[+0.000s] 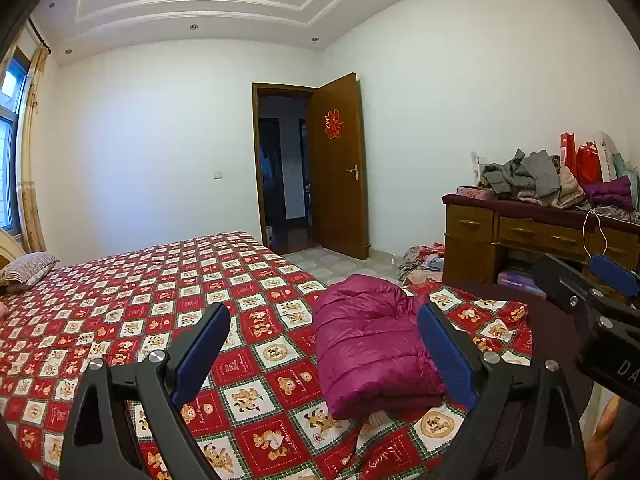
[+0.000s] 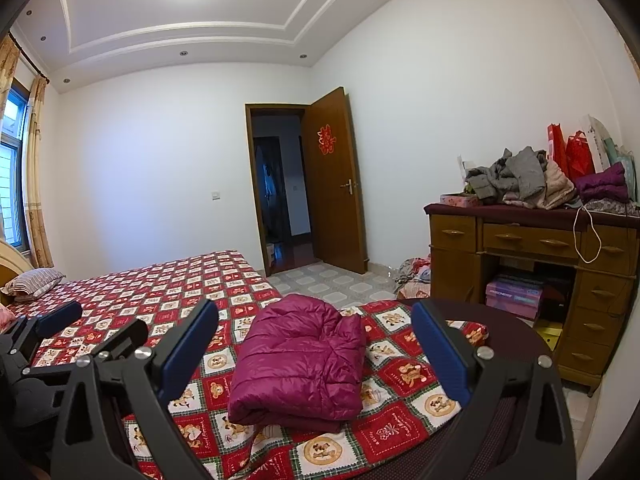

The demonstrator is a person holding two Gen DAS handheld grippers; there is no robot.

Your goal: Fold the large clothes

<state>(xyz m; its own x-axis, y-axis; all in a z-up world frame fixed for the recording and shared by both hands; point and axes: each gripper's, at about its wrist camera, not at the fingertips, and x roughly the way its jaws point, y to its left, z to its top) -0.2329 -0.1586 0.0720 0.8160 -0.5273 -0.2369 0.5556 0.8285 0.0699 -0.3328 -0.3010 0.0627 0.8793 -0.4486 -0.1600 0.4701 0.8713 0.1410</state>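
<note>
A magenta puffer jacket (image 1: 372,344) lies folded into a compact bundle on the red patterned bedspread (image 1: 140,312), near the bed's foot corner. It also shows in the right wrist view (image 2: 300,360). My left gripper (image 1: 324,344) is open and empty, held above and just in front of the jacket. My right gripper (image 2: 316,344) is open and empty, also held back from the jacket. The right gripper (image 1: 592,292) shows at the right edge of the left wrist view. The left gripper (image 2: 80,328) shows at the left edge of the right wrist view.
A wooden desk (image 2: 532,240) stands to the right, piled with clothes (image 2: 520,180) and bags. More clothes (image 2: 412,276) lie on the tiled floor beside it. A pillow (image 2: 32,282) lies at the bed's head. An open wooden door (image 2: 332,184) is in the far wall.
</note>
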